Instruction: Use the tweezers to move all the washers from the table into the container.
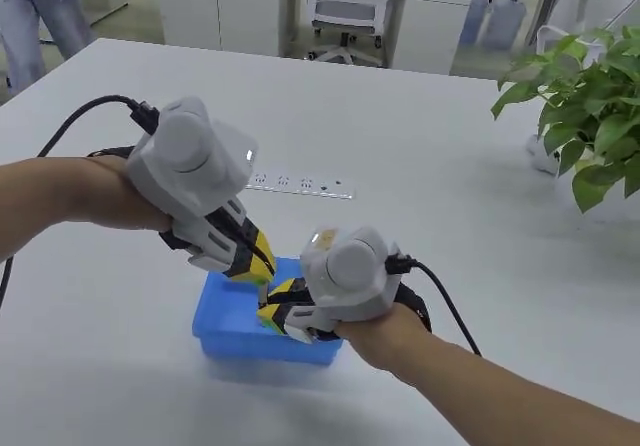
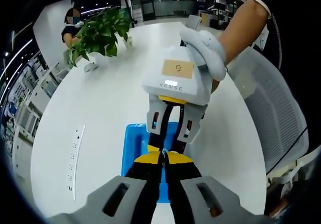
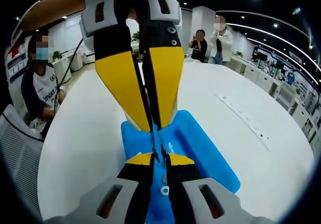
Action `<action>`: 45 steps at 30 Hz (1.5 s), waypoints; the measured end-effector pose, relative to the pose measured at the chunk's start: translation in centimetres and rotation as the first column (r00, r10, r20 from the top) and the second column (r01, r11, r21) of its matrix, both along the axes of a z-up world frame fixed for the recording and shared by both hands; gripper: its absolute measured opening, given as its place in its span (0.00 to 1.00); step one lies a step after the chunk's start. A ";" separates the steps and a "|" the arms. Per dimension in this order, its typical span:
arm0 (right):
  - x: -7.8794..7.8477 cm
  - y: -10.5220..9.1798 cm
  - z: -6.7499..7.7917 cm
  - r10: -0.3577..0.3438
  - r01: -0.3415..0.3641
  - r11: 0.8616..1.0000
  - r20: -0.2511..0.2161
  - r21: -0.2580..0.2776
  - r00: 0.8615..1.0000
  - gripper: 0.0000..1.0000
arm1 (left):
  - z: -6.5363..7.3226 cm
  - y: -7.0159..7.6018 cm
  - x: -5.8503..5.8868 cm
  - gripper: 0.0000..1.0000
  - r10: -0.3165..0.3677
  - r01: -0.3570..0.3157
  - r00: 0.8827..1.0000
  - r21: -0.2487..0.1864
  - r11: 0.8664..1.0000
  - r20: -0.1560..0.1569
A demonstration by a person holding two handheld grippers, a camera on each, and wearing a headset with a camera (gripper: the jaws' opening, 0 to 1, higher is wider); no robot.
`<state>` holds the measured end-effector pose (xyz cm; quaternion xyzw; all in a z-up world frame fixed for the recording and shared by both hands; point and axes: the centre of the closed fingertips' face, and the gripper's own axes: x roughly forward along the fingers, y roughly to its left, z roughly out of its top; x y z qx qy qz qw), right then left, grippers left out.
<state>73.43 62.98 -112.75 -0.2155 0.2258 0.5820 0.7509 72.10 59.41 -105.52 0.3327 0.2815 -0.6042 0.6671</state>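
Both claws are meeting above the container. The left gripper (image 3: 153,127) is reaching in from the far left, and its yellow jaws are pressing almost together on the tweezers. The right gripper (image 3: 160,158) is coming from the near right with its jaws also nearly shut around the lower end of the tweezers. We are judging that it is pinching them too, though the gap is very thin.

We are seeing the white table (image 1: 450,196) lying wide under everything. The blue container (image 3: 200,153) is sitting on its near part, directly below the jaws. The tweezers (image 3: 155,144) are hanging as thin metal blades between the two grippers, pointing down into the container. One small pale washer (image 3: 164,190) is lying flat on the container floor.

We are expecting a washer to be light, hard and smooth, so it is likely to slip or jump away. We are thinking it best to take it across the ring wall, with one tip through the hole. The tweezers are probably springy, so we are advising a hold at mid-length.
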 end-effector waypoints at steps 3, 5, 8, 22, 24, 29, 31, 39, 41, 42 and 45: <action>-0.2 -0.2 0.3 -0.001 0.001 1.000 0.005 0.000 1.000 0.11 | 0.3 -0.1 -0.2 0.05 -0.002 0.002 1.000 -0.002 1.000 0.005; -0.3 -0.2 0.5 0.000 0.000 1.000 0.010 0.000 1.000 0.11 | 0.5 -0.2 -0.3 0.05 -0.003 0.003 1.000 -0.004 1.000 0.008; -0.4 -0.3 0.8 0.001 -0.001 1.000 0.016 0.004 1.000 0.11 | 0.8 -0.3 -0.5 0.05 -0.001 0.001 1.000 -0.008 1.000 0.012; -1.6 -0.8 2.5 0.003 -0.004 1.000 0.040 0.027 0.999 0.13 | 2.0 -0.3 -1.5 0.05 -0.004 0.005 1.000 -0.007 1.000 0.020; -1.7 -0.9 2.7 0.005 -0.006 1.000 0.045 0.028 0.999 0.13 | 2.1 -0.4 -1.6 0.05 -0.006 0.006 1.000 -0.008 1.000 0.021; -2.2 -1.1 3.1 0.009 -0.011 0.999 0.051 0.037 0.999 0.14 | 2.4 -0.5 -1.9 0.05 -0.015 0.015 1.000 -0.009 1.000 0.022; -2.5 -1.1 3.2 0.012 -0.014 0.999 0.051 0.040 0.999 0.15 | 2.6 -0.6 -2.2 0.05 -0.019 0.019 1.000 -0.011 1.000 0.022; -3.3 -1.5 3.4 0.013 -0.016 0.998 0.059 0.053 0.998 0.16 | 3.0 -0.9 -2.9 0.05 -0.031 0.031 0.999 -0.016 0.999 0.018; -3.4 -1.5 3.5 0.017 -0.021 0.998 0.058 0.062 0.998 0.16 | 3.2 -1.0 -3.2 0.05 -0.034 0.035 0.999 -0.023 0.999 0.013; -3.4 -1.5 3.6 0.015 -0.019 0.998 0.065 0.060 0.998 0.17 | 3.2 -1.1 -3.3 0.05 -0.036 0.037 0.999 -0.025 0.999 0.011; -3.6 -1.5 3.9 0.017 -0.022 0.997 0.064 0.077 0.998 0.17 | 3.4 -1.3 -3.7 0.05 -0.044 0.044 0.999 -0.033 0.998 0.005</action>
